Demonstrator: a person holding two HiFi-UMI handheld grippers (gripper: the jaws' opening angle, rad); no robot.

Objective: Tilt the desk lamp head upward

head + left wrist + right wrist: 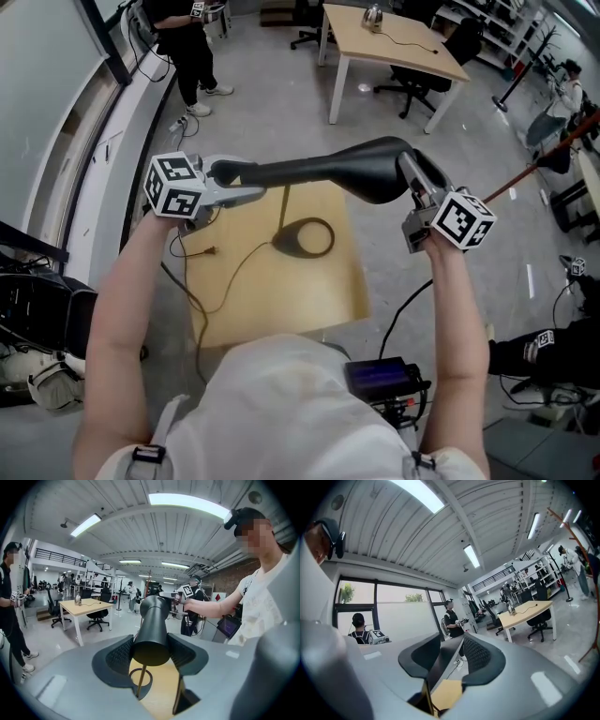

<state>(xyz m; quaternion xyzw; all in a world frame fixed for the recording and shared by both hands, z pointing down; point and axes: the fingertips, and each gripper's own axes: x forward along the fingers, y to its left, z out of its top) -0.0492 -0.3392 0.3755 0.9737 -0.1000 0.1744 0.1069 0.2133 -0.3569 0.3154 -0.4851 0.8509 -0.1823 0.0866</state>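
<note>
Just past the person's white shirt (281,403), the black lamp head (347,169) stretches between both grippers above a small wooden table (328,291). It sits on a thin stem (283,208) that rises from a ring base (303,237). The left gripper (234,181) clamps its narrow round end, and the right gripper (422,178) pinches the wide flat end. A cable (234,267) trails across the tabletop. Beyond stand a light desk (394,42) and a person in black (183,47).
</note>
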